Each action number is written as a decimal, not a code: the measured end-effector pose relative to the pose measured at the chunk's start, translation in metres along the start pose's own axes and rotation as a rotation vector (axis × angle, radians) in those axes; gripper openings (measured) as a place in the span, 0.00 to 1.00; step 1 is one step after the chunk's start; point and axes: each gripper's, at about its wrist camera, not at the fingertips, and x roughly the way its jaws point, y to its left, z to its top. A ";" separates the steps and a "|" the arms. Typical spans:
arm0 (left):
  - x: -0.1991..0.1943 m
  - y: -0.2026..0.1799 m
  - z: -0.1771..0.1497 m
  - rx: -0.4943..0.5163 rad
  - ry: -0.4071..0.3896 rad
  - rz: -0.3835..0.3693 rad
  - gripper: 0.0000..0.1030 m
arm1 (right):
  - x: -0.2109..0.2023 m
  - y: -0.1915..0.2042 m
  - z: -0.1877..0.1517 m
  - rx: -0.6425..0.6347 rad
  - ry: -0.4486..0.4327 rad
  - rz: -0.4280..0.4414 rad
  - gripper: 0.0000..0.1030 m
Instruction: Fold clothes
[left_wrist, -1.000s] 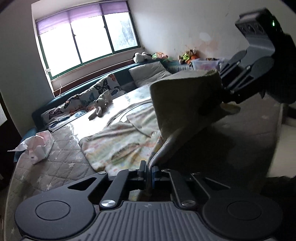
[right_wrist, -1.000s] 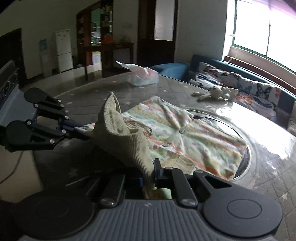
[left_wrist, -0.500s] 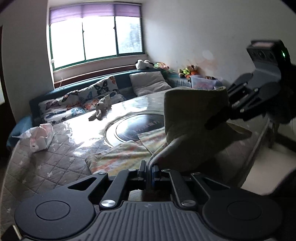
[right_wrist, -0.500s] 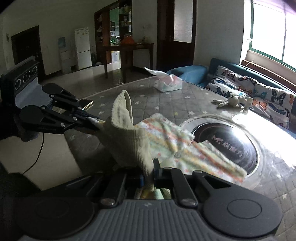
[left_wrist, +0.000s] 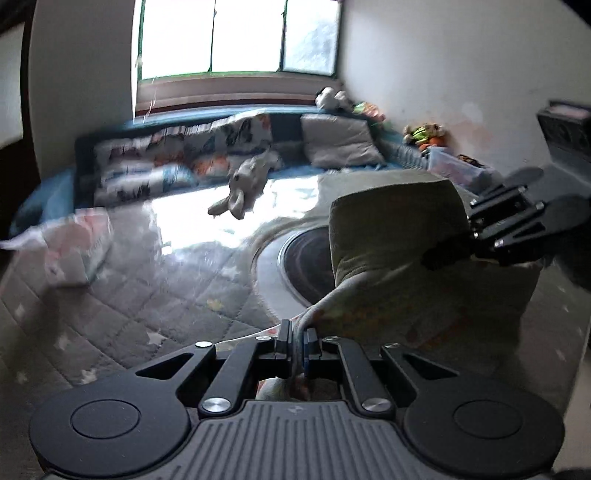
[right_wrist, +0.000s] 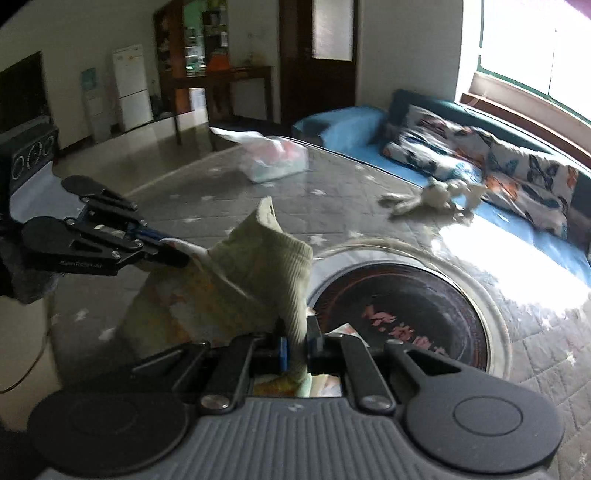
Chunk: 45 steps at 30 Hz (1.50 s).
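Bright window (left_wrist: 236, 37), blue sofa (right_wrist: 461, 147) with butterfly cushions (right_wrist: 532, 181), white fridge (right_wrist: 132, 88), dark wooden door (right_wrist: 317, 59)

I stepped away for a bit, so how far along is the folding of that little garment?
Done: each corner is pinched, the left gripper and right gripper both shut on the garment. In hand: it hangs between them above the quilted table, its ribbed hem flopped over. Left: no finished fold shows; it has to be laid down and folded.
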 end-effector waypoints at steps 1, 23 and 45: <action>0.010 0.006 0.003 -0.015 0.016 0.001 0.06 | 0.011 -0.007 0.001 0.027 0.013 -0.001 0.09; 0.033 0.052 0.003 -0.203 0.011 0.191 0.39 | 0.006 -0.031 -0.055 0.201 -0.101 -0.217 0.24; 0.073 -0.023 -0.001 -0.199 0.057 -0.071 0.38 | 0.031 -0.074 -0.101 0.516 -0.102 -0.167 0.19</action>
